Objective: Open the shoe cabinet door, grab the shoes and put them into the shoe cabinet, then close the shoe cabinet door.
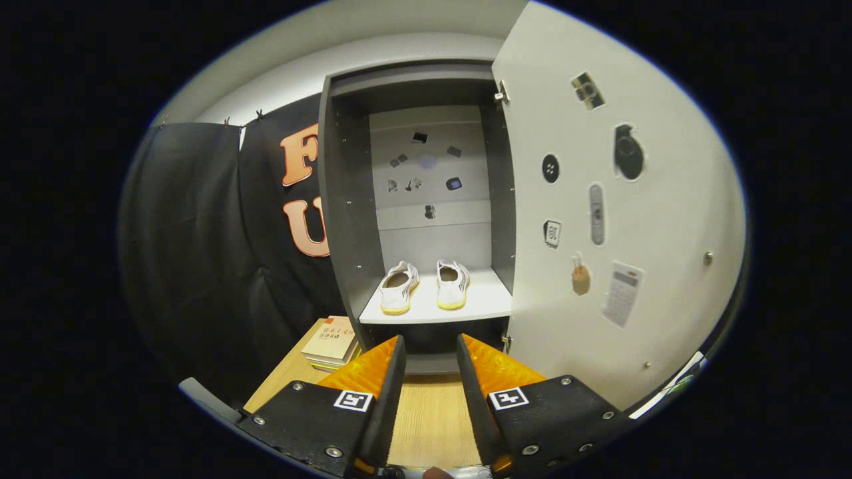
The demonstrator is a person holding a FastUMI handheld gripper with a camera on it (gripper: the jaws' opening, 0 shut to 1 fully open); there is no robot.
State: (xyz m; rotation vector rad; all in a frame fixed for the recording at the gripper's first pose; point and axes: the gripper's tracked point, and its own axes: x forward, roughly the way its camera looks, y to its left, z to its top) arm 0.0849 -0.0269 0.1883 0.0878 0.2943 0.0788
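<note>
1. Gripper view: the gripper (pixel 429 349) hangs in front of the shoe cabinet (pixel 346 199), its jaws released, spread apart with nothing between them.
2. The cabinet door (pixel 619 233) stands swung open to the right, stickers on its inner face.
3. Two white shoes (pixel 425 286) sit side by side on the cabinet's shelf (pixel 486 306), beyond the jaws.
4. A stack of books (pixel 333 342) lies on the wooden counter (pixel 426 419), left of the cabinet.
</note>
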